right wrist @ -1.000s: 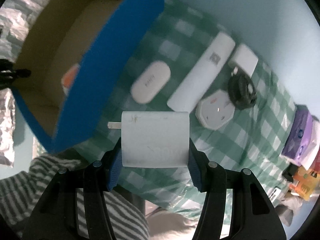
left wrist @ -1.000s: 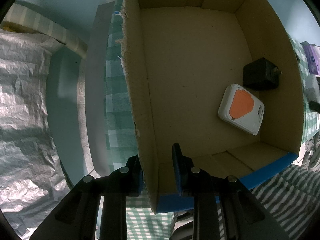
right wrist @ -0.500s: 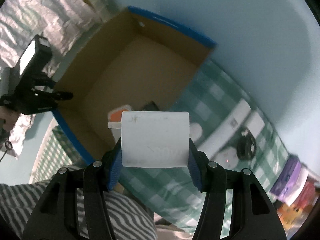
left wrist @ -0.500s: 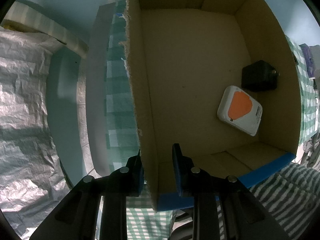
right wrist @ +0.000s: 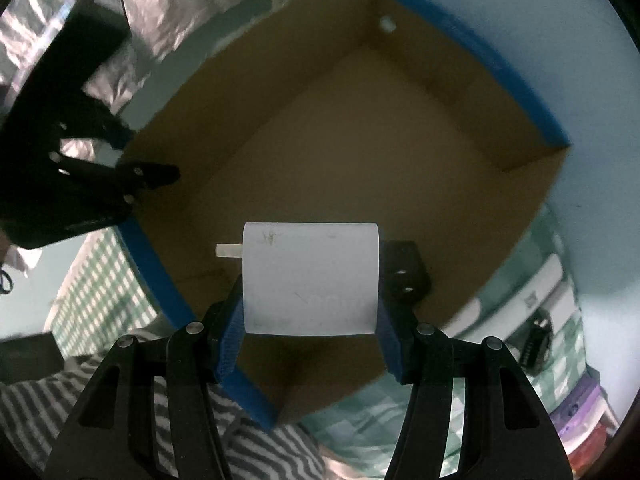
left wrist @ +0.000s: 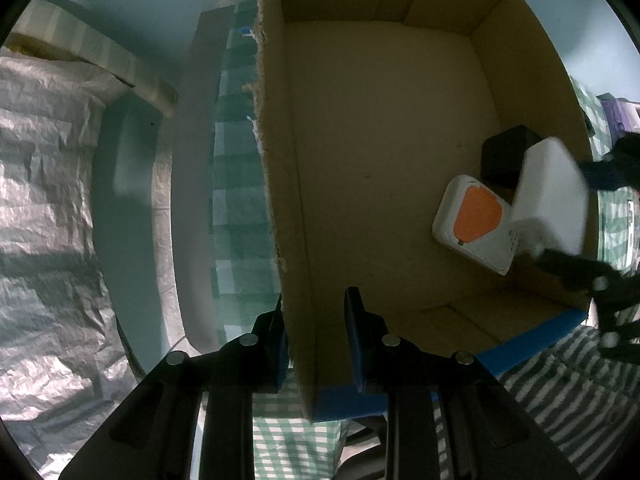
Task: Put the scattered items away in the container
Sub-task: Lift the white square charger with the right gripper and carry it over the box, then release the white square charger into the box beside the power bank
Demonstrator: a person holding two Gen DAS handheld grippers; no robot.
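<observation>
Holding the white charger (right wrist: 310, 280) above the open cardboard box (right wrist: 340, 152), the right tool (right wrist: 310, 320) pinches the block between its two blue pads, one on each side face. The charger hangs over the near part of the box floor, inside the line of the blue-taped rim and not yet set down.

Progress, judged from both views:
- Done: two items lie on the box floor near one side wall, a white device with an orange face (left wrist: 476, 220) and a black adapter (left wrist: 504, 156) just beside it.
- In hand: the white charger, seen from the left wrist view (left wrist: 552, 200) directly above those two items.
- Left: several items remain on the checked cloth (right wrist: 360, 412) outside the box. A long white unit (right wrist: 532, 292) and a dark coiled cable (right wrist: 536, 340) are visible; further packets at the lower right edge are too blurred to identify.

The left tool (left wrist: 316, 344) straddles the torn side wall of the box, one finger outside and one inside. The outer pad lies against the cardboard; a gap shows at the inner pad, so the tool is narrowly spread and not pinching the wall.

Orientation of the charger: the broad flat face is turned toward the right wrist camera. The plug pin (right wrist: 228, 250) projects sideways, toward the left of that view and the blue-taped wall. The body is nearly square, so its long axis cannot be told with certainty; the pin axis runs level, across the pads.
</observation>
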